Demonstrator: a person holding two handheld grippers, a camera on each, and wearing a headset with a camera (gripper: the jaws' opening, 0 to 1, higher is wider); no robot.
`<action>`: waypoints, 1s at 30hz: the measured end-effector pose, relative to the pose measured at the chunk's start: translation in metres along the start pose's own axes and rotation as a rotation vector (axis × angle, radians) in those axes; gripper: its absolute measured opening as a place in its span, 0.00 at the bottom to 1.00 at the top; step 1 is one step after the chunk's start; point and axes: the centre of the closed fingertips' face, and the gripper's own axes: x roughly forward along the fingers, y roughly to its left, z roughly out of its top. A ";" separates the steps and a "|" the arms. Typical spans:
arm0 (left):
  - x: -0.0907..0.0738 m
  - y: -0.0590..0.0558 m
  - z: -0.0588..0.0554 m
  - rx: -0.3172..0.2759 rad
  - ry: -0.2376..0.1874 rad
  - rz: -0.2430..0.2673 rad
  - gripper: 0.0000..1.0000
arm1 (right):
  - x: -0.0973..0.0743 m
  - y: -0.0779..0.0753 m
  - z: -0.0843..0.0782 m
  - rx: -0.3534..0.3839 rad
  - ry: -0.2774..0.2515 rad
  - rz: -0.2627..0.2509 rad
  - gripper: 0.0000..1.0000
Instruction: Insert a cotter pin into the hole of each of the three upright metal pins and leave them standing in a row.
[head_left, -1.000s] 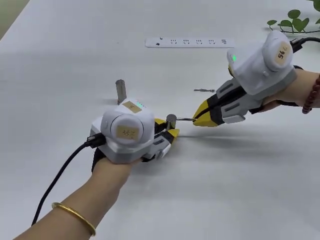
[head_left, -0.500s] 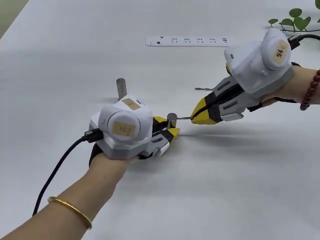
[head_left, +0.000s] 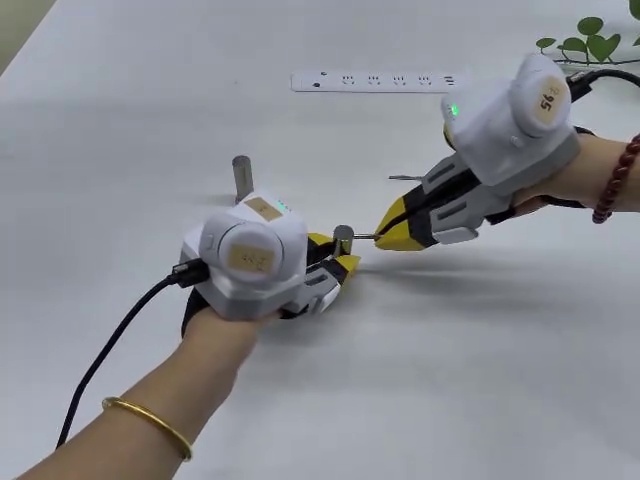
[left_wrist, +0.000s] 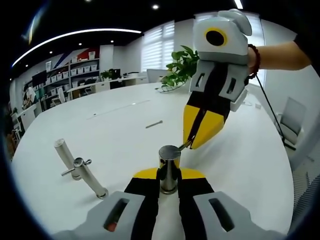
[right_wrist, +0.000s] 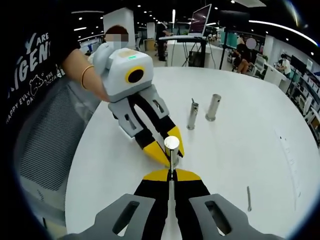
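The left gripper (head_left: 335, 255) is closed on a metal pin (head_left: 343, 237) that stands upright on the white table (head_left: 450, 380). The right gripper (head_left: 384, 237) is pinched narrow on a cotter pin (head_left: 365, 237), and its tip reaches this metal pin near the top. Whether the tip is in the hole, I cannot tell. A second pin (right_wrist: 192, 115), with a cotter through it, and a third pin (right_wrist: 213, 107) stand near the metal pin. A spare cotter pin (head_left: 405, 178) lies beyond it.

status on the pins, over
Left hand-held gripper shut on upright silver metal pin. Right hand-held gripper shut on thin metal cotter pin, tip meeting that pin near its top. Nothing blocking.
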 end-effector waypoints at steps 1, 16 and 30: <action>0.000 0.000 0.000 -0.002 0.000 0.001 0.10 | 0.000 0.000 0.000 0.002 0.000 0.000 0.00; 0.003 0.001 -0.001 -0.037 0.004 0.010 0.10 | 0.008 0.000 0.010 0.008 -0.014 -0.006 0.00; 0.004 0.001 -0.002 -0.046 0.011 0.009 0.11 | 0.007 0.001 0.017 0.003 -0.024 -0.038 0.08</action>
